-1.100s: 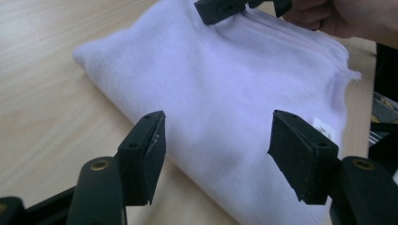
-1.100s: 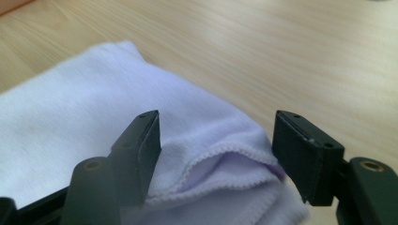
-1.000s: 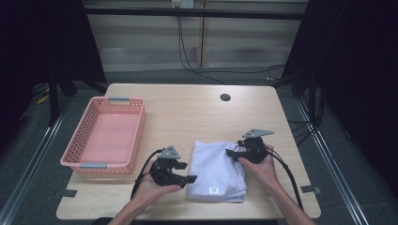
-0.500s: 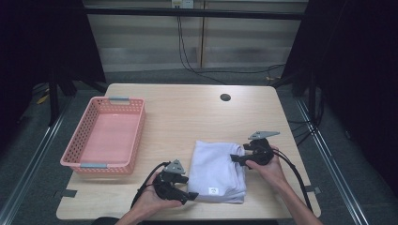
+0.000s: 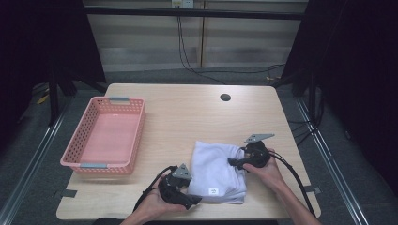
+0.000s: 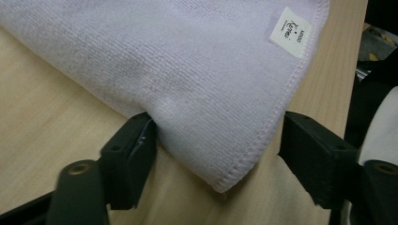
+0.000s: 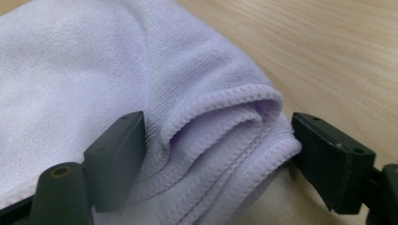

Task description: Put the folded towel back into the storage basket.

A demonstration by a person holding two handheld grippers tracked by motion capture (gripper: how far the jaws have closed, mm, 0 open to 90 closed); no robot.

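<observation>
High view: folded white towel (image 5: 217,171) lies on the table's (image 5: 187,117) near edge, right of the pink basket (image 5: 105,137); left gripper (image 5: 193,200) at its near left corner, right gripper (image 5: 233,162) at its right edge.
Left gripper view: jaws, just opening, stand wide astride the towel corner (image 6: 220,154); one touches, no squeeze.
Right gripper view: jaws, just opening, wide around the folded hems (image 7: 225,136).

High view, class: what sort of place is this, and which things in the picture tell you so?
Probably a lab or recording workspace, not a home: a bare light wooden table with a round cable hole, black curtains at both sides, loose cables on the grey floor behind.
</observation>
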